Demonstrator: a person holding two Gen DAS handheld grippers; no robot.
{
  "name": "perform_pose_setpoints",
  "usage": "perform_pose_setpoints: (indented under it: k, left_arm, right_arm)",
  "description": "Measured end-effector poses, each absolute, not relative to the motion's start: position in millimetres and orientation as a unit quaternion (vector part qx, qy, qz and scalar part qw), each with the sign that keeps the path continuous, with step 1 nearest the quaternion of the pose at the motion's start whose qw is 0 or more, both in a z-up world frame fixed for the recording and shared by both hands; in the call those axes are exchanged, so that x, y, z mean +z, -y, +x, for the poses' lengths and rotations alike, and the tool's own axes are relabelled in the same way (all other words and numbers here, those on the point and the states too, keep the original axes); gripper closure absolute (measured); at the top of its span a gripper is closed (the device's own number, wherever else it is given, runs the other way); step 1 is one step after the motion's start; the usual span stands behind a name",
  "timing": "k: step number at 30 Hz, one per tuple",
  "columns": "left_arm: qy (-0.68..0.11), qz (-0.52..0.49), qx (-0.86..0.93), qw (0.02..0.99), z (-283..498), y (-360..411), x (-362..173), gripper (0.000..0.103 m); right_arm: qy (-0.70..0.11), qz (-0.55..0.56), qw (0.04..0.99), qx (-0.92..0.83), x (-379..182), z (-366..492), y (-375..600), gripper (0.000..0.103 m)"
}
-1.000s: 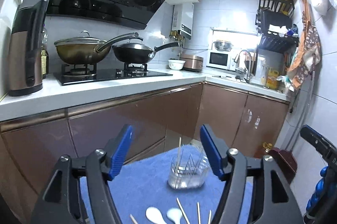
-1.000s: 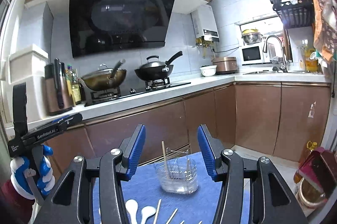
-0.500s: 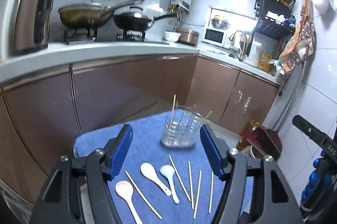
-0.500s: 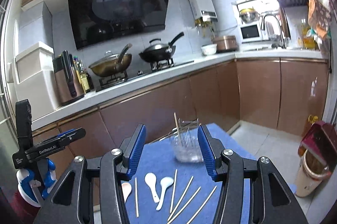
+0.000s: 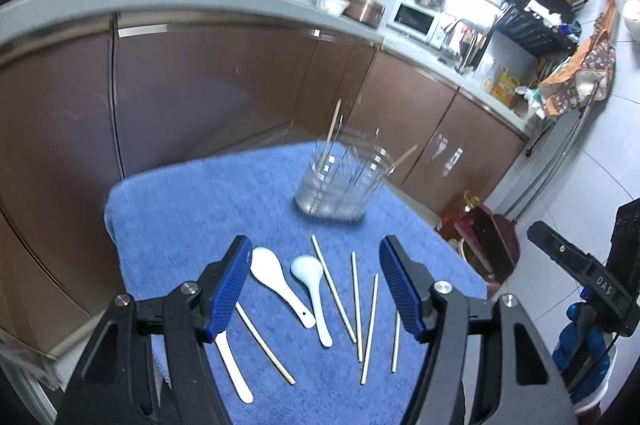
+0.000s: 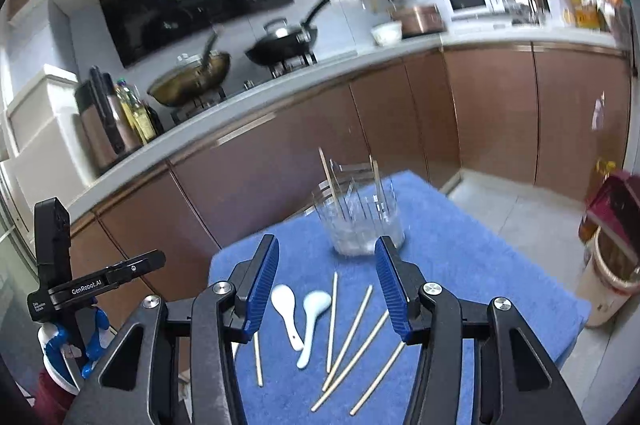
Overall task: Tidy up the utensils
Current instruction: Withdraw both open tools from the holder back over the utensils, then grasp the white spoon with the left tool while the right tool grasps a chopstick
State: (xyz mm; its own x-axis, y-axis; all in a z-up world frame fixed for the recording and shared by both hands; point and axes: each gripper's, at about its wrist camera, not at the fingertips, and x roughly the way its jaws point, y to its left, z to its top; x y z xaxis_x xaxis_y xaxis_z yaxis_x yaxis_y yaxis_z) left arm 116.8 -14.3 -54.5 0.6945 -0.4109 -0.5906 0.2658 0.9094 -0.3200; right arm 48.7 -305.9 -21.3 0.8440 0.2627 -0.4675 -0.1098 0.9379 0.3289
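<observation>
Two grippers hang over a blue towel [image 5: 180,209] strewn with utensils.

Left gripper [image 5: 316,285] and right gripper [image 6: 326,283] tilt downward, jaws wide apart, holding nothing; spoons [image 5: 280,283] and chopsticks [image 5: 370,329] lie near the towel's front edge, the glass holder [image 5: 340,181] toward its far edge.

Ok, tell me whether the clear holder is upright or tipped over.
Upright. The clear holder stands on its base on the blue towel, rim upward, with a couple of chopsticks sticking up out of it.

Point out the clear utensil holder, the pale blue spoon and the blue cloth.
clear utensil holder [image 5: 340,185], left wrist view, front wall.
pale blue spoon [image 5: 307,270], left wrist view, bowl.
blue cloth [image 6: 460,245], right wrist view, bare patch right of the holder.
</observation>
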Motion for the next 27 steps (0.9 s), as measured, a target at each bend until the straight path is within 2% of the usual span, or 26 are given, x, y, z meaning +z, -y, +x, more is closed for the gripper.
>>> perform_pose_setpoints:
  k: [13, 20, 27]
  left_arm:
    - [-0.459, -0.139, -0.176, 0.859, 203.5, 6.3, -148.0, 0.040]
    - [-0.501, -0.146, -0.177, 0.835, 237.2, 7.7, -186.3, 0.052]
    - [-0.528, -0.154, -0.179, 0.816, 261.4, 11.7, -210.5, 0.059]
  right_arm:
    - [-0.390, 0.161, 0.901, 0.101, -109.9, 125.8, 299.1, 0.065]
    - [-0.448, 0.161, 0.873, 0.110, -158.2, 166.8, 286.3, 0.067]
    - [-0.475, 0.159, 0.858, 0.111, -182.7, 191.2, 285.1, 0.067]
